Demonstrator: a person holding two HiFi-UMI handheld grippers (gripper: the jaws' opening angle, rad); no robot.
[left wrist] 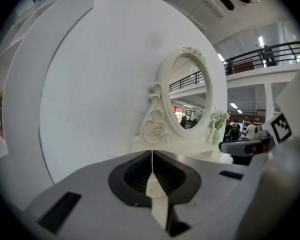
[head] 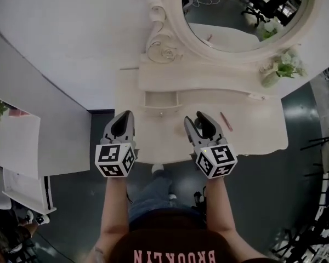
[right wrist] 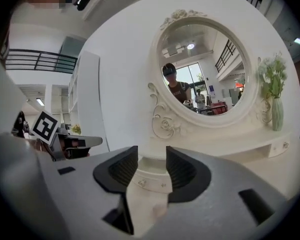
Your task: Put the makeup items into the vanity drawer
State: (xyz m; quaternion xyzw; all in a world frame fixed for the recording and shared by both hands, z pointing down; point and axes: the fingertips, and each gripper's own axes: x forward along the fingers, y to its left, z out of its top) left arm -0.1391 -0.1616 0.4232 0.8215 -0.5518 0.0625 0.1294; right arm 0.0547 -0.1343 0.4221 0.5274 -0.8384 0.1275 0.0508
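From where I stand, the person holds both grippers low over the front edge of the white table (head: 263, 141), pointing towards the mirror (head: 247, 15). The left gripper (head: 125, 116) has its fingers (left wrist: 135, 176) pressed together with nothing between them. The right gripper (head: 199, 119) has its fingers (right wrist: 122, 171) standing well apart and empty; through the gap you only see the small drawer (right wrist: 151, 183) with its two little studs.

That drawer (head: 160, 99) sits ahead of the fingers, roughly between the two grippers, and looks pulled open. The one makeup item I can pick out is a thin pinkish makeup pencil (head: 226, 121), lying flat on the table just to the right of the right fingers and apart from them.

I'd judge the pencil to be very light and stiff, with a smooth round body that may roll or skid if nudged. Lying flat, it leaves little height to get under, so the fingers should come down on either side of it, across its length, and close near the middle so it does not tip. A gentle squeeze should do; too hard and it may squirt out sideways. The right gripper looks the natural one for this, being nearer and already wide. The drawer is narrow, so the pencil probably wants turning to lie along it before it is let go
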